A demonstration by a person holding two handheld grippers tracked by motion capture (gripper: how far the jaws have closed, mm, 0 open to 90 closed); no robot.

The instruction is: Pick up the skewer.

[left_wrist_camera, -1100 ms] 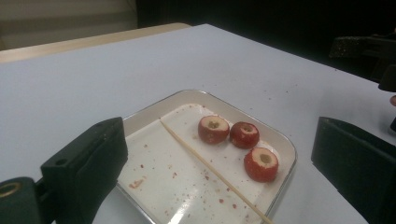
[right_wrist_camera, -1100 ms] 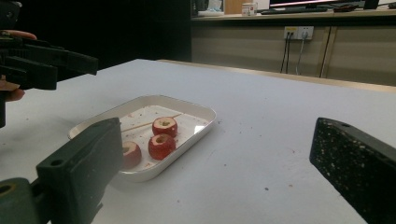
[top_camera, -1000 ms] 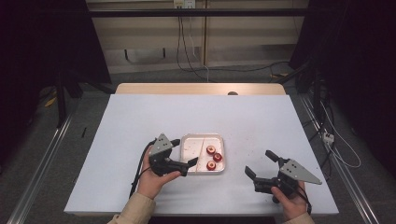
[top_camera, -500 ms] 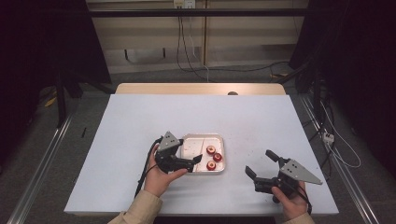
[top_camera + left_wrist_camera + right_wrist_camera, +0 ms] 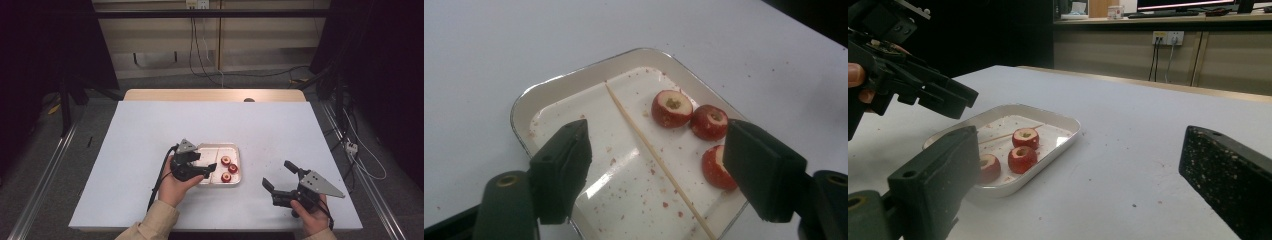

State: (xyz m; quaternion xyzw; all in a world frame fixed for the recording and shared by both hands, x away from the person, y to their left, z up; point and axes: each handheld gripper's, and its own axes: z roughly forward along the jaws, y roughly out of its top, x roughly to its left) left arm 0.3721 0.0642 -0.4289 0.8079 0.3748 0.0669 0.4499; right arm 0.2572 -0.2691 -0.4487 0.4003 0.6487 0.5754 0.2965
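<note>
R gripper [image 5: 280, 176] rests low on the counter [image 5: 150, 130], jaws wide, empty. L gripper [image 5: 204, 164], jaws wide, hovers over tray [image 5: 544, 95]; one hawthorn [image 5: 719, 167] half-hidden behind its jaw. Skewer [image 5: 644, 145], faint from high view, runs 11-to-5 in L gripper view.

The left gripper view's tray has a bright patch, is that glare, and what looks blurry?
Left gripper view: yes, glare on the tray floor, and the near left tongs are soft. Right gripper view: the right tongs blur up close. High view: dark surroundings.
</note>
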